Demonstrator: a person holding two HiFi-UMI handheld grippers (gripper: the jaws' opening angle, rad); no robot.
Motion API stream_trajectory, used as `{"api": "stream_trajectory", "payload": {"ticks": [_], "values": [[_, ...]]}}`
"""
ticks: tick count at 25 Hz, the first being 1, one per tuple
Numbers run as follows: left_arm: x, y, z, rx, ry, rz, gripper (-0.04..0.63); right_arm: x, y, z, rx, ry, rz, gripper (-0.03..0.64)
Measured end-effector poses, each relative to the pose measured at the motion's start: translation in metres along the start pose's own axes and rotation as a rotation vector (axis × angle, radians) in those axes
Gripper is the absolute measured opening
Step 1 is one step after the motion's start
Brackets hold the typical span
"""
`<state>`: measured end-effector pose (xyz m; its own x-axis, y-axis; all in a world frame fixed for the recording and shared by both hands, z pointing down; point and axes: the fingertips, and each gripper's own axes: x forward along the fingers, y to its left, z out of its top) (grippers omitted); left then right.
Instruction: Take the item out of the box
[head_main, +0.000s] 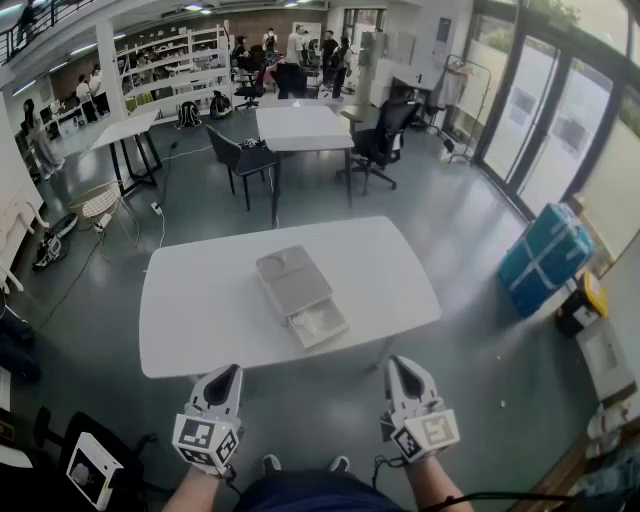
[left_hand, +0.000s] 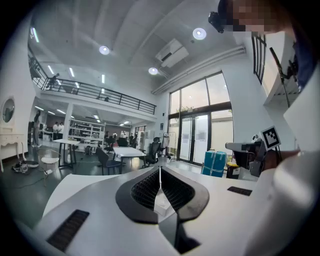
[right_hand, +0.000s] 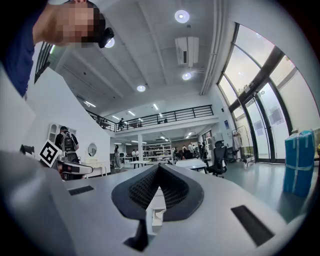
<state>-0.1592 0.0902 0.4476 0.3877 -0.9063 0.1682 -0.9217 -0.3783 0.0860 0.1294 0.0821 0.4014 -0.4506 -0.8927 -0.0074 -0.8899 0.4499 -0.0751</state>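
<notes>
A flat grey box (head_main: 294, 282) lies in the middle of the white table (head_main: 200, 310), with a pale drawer-like tray (head_main: 318, 322) drawn out at its near end; something whitish lies in the tray, too small to make out. My left gripper (head_main: 226, 378) and right gripper (head_main: 404, 368) are held low in front of the table's near edge, well short of the box. Both are shut with nothing between their jaws. In the left gripper view its tips (left_hand: 160, 171) meet and point up into the room; the right gripper (right_hand: 159, 167) does the same.
Beyond the table stand another white table (head_main: 300, 127) and black office chairs (head_main: 380, 140). A blue wrapped suitcase (head_main: 545, 255) stands at the right near the glass doors. People stand far back by the shelves. Grey floor surrounds the table.
</notes>
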Motion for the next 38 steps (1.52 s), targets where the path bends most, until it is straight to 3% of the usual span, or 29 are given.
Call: {"api": "stream_trajectory", "payload": {"ticks": [12, 18, 24, 32, 38], "values": [[0.008, -0.023, -0.001, 0.046, 0.009, 0.002, 0.035, -0.008, -0.013, -0.004, 0.006, 0.013, 0.000, 0.015], [0.028, -0.076, -0.031, -0.046, 0.062, -0.032, 0.035, -0.021, -0.033, -0.015, -0.010, 0.046, 0.039, 0.015], [0.033, -0.122, -0.059, -0.055, 0.110, -0.014, 0.035, -0.034, -0.069, -0.034, 0.019, 0.075, 0.065, 0.016], [0.039, -0.106, -0.057, -0.057, 0.122, 0.067, 0.035, -0.015, -0.081, -0.058, 0.062, 0.126, 0.105, 0.017], [0.072, -0.075, -0.055, -0.067, 0.127, 0.045, 0.035, 0.024, -0.076, -0.065, 0.057, 0.149, 0.098, 0.016]]}}
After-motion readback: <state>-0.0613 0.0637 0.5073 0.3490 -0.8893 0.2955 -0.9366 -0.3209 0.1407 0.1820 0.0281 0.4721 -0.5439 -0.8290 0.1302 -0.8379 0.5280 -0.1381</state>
